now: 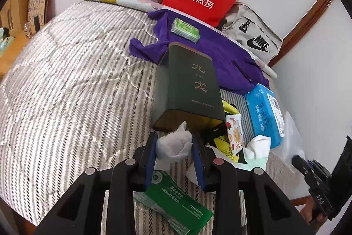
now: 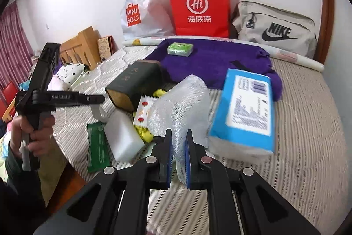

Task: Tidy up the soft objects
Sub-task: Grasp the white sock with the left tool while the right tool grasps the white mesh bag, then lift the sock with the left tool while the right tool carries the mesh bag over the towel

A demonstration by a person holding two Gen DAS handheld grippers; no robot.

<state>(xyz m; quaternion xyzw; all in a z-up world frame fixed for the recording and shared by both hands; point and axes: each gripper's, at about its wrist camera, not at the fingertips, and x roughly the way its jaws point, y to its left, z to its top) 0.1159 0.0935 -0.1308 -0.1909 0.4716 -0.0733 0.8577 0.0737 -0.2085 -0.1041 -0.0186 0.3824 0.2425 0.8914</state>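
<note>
In the left wrist view my left gripper is shut on a crumpled white tissue wad, just in front of the open end of a dark green tin that lies on its side on the bed. A green packet lies under the fingers. In the right wrist view my right gripper is shut on a white foam net sleeve, which stands up between the blue pads. The left gripper shows at the left, held by a hand. A blue tissue pack lies just to the right of the net.
On the striped bed lie a purple towel with a small green tissue pack, a white sponge block, a fruit-print sachet and yellow items. A red paper bag, a white plastic bag and a grey Nike bag line the wall.
</note>
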